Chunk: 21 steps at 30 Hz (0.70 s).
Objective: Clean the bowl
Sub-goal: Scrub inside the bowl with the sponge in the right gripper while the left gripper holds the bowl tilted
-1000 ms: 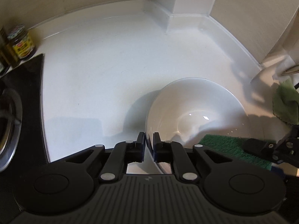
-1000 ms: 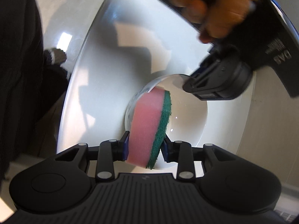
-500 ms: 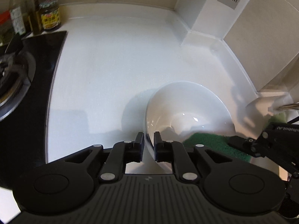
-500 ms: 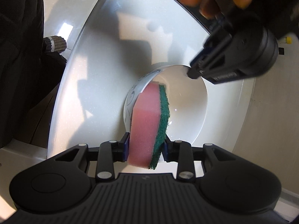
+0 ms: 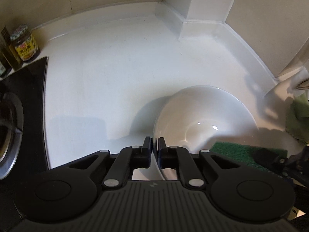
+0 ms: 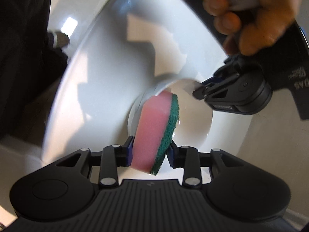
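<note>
A white bowl (image 5: 204, 116) rests on the white counter, tilted. My left gripper (image 5: 154, 145) is shut on the bowl's near rim. My right gripper (image 6: 149, 150) is shut on a pink sponge (image 6: 152, 127) with a green scouring side, whose far end reaches into the bowl (image 6: 195, 123). In the left wrist view the sponge's green face (image 5: 239, 152) shows at the bowl's right edge, with the right gripper's finger (image 5: 270, 156) beside it. In the right wrist view the left gripper (image 6: 200, 89) clamps the bowl's far rim, held by a hand (image 6: 251, 15).
A black stove top with a burner (image 5: 11, 116) lies at the left. A jar (image 5: 24, 43) and bottles stand at the back left. A green cloth (image 5: 298, 116) lies at the right. Walls and a white column close the back. The counter's front edge (image 6: 63, 81) curves at the left.
The left gripper and bowl have swung and tipped back and forth. The sponge has shifted inside the bowl, its tip now leaning further right toward the left gripper.
</note>
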Each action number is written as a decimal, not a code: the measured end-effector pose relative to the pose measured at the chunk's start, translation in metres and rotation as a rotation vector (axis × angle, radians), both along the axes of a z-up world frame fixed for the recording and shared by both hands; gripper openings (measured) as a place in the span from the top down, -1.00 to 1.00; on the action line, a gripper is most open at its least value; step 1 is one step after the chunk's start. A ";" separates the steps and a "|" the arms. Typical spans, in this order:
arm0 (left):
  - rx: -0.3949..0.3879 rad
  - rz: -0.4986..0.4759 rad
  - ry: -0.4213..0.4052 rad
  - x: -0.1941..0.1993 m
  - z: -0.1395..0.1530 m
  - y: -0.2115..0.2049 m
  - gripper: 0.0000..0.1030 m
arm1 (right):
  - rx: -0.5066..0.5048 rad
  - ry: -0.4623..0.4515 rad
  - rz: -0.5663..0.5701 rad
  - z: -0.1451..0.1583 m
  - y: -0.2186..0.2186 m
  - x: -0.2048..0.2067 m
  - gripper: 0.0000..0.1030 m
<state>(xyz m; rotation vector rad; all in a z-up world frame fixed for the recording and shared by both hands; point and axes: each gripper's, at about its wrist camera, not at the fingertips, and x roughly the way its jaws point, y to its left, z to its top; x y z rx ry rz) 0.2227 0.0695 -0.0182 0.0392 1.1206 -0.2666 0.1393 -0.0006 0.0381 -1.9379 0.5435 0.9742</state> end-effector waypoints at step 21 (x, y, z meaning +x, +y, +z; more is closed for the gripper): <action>-0.001 -0.013 -0.001 -0.016 0.002 -0.007 0.74 | -0.001 0.016 -0.005 0.001 0.005 0.013 0.41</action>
